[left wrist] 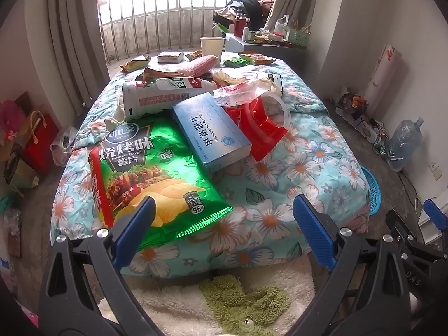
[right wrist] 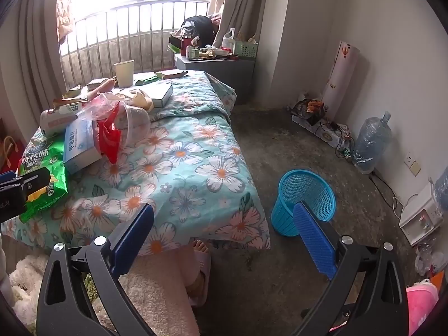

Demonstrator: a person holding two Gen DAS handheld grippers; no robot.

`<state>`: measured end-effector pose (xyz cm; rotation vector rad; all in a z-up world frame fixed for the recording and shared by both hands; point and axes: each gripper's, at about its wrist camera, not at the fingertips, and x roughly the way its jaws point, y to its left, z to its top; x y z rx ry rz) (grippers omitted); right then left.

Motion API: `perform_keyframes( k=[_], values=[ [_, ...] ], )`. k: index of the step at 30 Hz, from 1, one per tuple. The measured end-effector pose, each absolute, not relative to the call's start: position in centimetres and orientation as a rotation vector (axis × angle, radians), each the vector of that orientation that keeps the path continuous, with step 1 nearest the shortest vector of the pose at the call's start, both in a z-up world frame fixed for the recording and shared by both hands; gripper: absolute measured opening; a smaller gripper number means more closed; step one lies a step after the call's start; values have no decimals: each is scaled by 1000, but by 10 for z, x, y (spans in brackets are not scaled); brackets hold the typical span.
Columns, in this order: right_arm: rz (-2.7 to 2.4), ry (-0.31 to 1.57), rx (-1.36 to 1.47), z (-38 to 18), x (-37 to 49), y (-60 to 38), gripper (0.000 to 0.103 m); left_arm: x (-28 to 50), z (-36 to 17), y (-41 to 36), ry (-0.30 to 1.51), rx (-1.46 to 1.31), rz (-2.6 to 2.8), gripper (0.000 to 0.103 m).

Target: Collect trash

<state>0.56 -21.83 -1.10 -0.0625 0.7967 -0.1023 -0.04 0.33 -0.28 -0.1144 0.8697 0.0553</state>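
The green chip bag [left wrist: 151,176] lies flat on the bed [left wrist: 280,190] at ten o'clock of the left tongs [left wrist: 224,218], gaping and empty like the right tongs [right wrist: 224,229], so pinch its crimped edge, then carry it to the blue basket [right wrist: 305,196].

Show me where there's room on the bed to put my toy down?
The near right of the quilt is bare, from the red bag to the bed's edge by the blue basket. The left side and far end are crowded: chip bag, blue box, bottle, paper cup.
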Motion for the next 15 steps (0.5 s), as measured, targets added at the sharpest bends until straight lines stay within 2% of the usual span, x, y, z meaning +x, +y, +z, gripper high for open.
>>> perform_keyframes(
  k=[15],
  values=[
    [-105, 795, -64, -12, 7, -218, 97, -1, -1, 5, 869, -109, 59, 94]
  ],
)
